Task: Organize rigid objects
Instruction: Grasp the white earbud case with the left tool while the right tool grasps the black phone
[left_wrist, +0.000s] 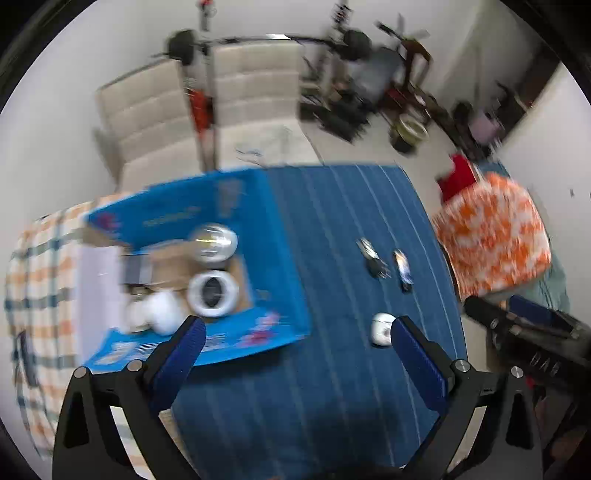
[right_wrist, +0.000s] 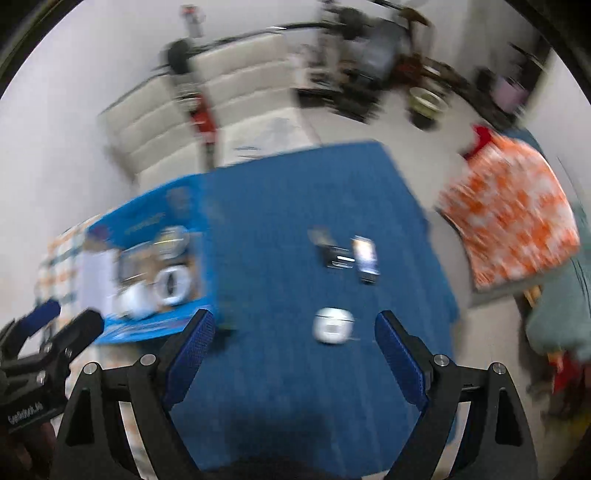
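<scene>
Blue tablecloth (left_wrist: 332, 229): woven cloth, matt, thin pale stripes. Blue box (left_wrist: 236, 206): printed cardboard, slight sheen; brown raw card inside. Bulb (left_wrist: 213, 242): glossy glass. Gripper pads (left_wrist: 419, 363): blue, textured, matt. White case (left_wrist: 382, 328): smooth plastic.

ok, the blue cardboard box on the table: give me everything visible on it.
The blue cardboard box lies open-topped on the left part of the blue cloth, with a brown inside and printed flaps folded outward. Inside: a shiny round metal piece, a white ring with a dark centre and a white rounded object. Neither hand-held gripper touches it.
</scene>
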